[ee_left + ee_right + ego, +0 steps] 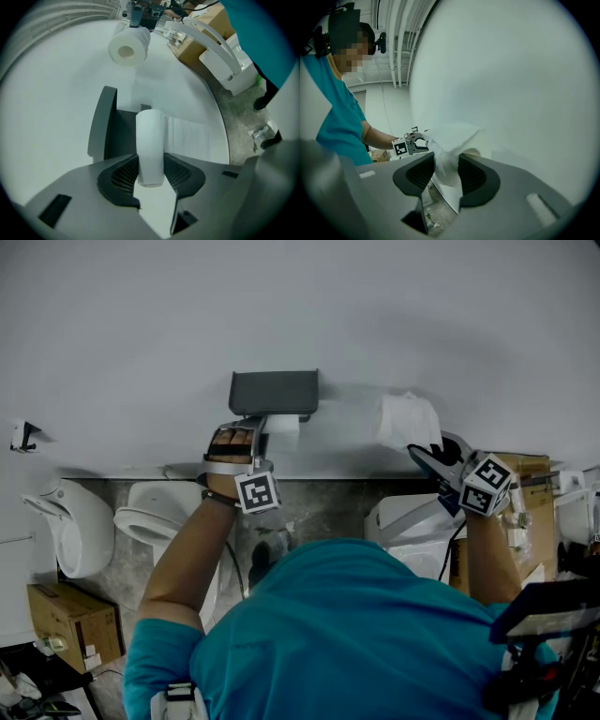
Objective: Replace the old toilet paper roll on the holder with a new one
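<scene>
the left tongs (150,165) are clamped on the thin old roll (150,138), held just beneath the grey holder (101,126) on the white wall (141,315). the right tongs (446,171) are clamped on the fuller new roll (457,136), held by the wall to the holder's right, with a loose sheet hanging.

At grey holder (274,392): thin roll (150,140) — fat roll (408,420) nr, rt.
</scene>
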`<action>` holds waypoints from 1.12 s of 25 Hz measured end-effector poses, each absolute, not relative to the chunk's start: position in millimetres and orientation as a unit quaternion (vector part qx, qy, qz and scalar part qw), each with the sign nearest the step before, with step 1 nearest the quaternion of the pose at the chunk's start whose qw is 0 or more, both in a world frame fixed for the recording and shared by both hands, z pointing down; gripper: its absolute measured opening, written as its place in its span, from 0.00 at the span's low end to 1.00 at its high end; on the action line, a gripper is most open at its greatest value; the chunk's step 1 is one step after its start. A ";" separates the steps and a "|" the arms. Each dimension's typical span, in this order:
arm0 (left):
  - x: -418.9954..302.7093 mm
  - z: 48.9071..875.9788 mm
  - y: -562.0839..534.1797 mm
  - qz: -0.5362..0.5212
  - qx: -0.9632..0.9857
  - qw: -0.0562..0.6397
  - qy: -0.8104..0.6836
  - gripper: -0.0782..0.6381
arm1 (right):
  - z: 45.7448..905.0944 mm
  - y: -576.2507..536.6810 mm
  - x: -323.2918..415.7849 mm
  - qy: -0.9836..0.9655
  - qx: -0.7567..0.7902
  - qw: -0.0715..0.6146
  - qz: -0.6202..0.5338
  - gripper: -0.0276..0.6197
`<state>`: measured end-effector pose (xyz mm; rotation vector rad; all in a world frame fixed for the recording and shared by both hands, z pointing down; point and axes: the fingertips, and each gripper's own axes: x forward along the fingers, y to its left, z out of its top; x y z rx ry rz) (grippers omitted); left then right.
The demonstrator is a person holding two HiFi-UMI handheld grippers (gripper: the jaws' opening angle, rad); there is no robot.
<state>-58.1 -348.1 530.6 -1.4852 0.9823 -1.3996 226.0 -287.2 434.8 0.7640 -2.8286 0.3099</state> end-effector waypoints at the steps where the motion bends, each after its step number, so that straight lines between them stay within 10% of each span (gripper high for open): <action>1: -61.6 530.6 -347.2 -0.560 -0.594 0.425 0.391 0.35 | 435.0 -286.8 223.4 -0.955 0.259 0.098 0.105 0.28; 16: -61.5 531.6 -333.4 -0.543 -0.654 0.393 0.350 0.35 | 424.8 -272.5 171.7 -0.953 0.273 0.095 0.093 0.28; 28: -53.7 536.1 -316.6 -0.531 -0.695 0.366 0.318 0.57 | 417.9 -262.9 145.9 -0.950 0.287 0.091 0.084 0.28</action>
